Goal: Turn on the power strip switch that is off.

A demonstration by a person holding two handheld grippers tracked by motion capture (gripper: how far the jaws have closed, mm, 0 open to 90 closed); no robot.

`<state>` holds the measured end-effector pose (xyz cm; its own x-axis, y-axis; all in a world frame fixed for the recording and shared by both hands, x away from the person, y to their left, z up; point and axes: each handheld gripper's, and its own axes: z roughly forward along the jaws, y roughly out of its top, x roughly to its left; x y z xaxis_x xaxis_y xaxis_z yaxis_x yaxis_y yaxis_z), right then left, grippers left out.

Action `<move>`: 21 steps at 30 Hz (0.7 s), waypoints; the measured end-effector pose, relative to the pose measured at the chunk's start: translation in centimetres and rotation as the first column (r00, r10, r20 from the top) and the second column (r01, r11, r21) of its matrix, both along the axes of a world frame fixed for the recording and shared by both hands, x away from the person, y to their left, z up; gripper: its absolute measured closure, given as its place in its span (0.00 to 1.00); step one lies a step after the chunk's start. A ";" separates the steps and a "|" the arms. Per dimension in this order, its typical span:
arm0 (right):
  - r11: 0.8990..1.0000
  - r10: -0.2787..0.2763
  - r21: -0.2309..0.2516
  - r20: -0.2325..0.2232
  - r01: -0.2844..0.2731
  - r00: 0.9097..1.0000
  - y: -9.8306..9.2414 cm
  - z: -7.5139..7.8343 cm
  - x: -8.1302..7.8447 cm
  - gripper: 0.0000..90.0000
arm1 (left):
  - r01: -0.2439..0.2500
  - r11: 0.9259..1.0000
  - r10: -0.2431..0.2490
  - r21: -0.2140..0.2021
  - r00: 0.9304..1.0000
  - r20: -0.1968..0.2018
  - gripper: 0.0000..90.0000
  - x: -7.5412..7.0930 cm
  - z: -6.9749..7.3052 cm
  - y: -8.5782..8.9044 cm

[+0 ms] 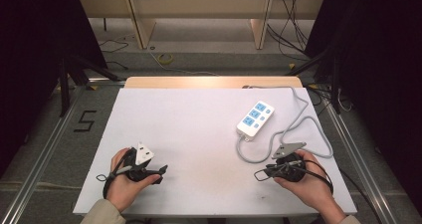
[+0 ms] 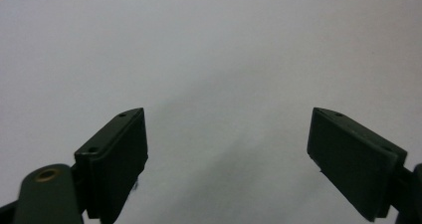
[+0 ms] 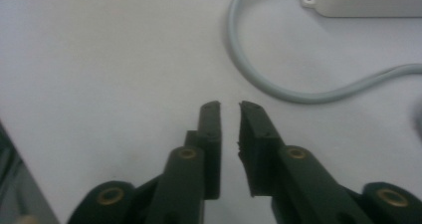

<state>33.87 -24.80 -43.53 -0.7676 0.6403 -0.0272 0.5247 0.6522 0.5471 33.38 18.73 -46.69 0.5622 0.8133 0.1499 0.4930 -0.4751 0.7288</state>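
Covering most of the high view, the desk (image 1: 199, 134) has a white top with a strip of bare wood along its far edge. Beyond it: grey floor, loose cables, the pale legs of a wooden frame, and black curtains on both sides. A "5" (image 1: 85, 120) is marked on the floor left of the desk.

Power strip (image 1: 255, 118): white with blue socket faces, lying flat and slanted on the right half of the desk, well beyond the right hand. Its grey cord (image 1: 298, 129) leaves the near end, loops toward the right hand, swings out to the right and runs back to the far desk edge. One loop lies just ahead of the right claw; in the right gripper view it curves across the white top in front of the jaws.

Right claw (image 1: 259, 174): held low near the front edge, pointing left. Jaws nearly together with a thin gap, clenched on nothing, not touching the cord.

Left claw (image 1: 163, 170): near the front left, pointing right. Jaws spread wide, released, with bare white desk between them in the left gripper view.

Open desk lies between the two claws.
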 end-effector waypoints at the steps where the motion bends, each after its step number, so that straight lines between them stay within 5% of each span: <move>1: 1.000 -0.002 -0.018 0.011 0.002 1.000 0.1 0.1 0.2 0.95 | 0.000 1.000 0.000 0.000 1.000 0.000 0.17 0.0 0.0 0.0; 21: 0.995 -0.090 -0.049 0.001 0.090 0.996 -0.4 1.9 3.4 1.00 | 0.000 1.000 0.000 0.005 1.000 -0.010 0.19 0.1 -0.3 -0.4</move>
